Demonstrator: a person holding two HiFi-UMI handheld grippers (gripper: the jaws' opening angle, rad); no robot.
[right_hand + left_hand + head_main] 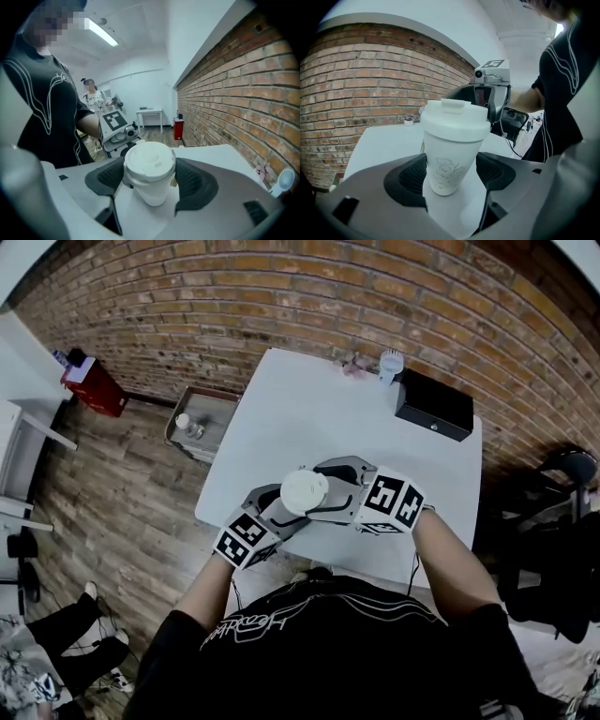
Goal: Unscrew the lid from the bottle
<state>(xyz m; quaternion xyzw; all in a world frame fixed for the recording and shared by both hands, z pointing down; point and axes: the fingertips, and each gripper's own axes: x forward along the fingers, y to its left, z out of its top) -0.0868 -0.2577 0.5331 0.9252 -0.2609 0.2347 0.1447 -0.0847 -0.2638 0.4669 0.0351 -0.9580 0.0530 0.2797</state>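
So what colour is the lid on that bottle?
White: the round plastic lid shows best in the right gripper view.

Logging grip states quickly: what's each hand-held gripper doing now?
Left hand-held gripper: closed on the bottle.
Right hand-held gripper: closed on the lid.

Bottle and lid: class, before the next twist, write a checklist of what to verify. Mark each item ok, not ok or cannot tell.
1. Left gripper braces the bottle: ok. Its pads sit against both sides of the lower body.
2. Right gripper has the lid: ok. Its pads close on the lid's rim from both sides.
3. Bottle upright: ok. It stands near vertical between the jaws.
4. Lid already loosened: cannot tell. It still sits on the bottle, with no gap visible.
5. Room to put the lid down: ok. The table shows bare white surface ahead.
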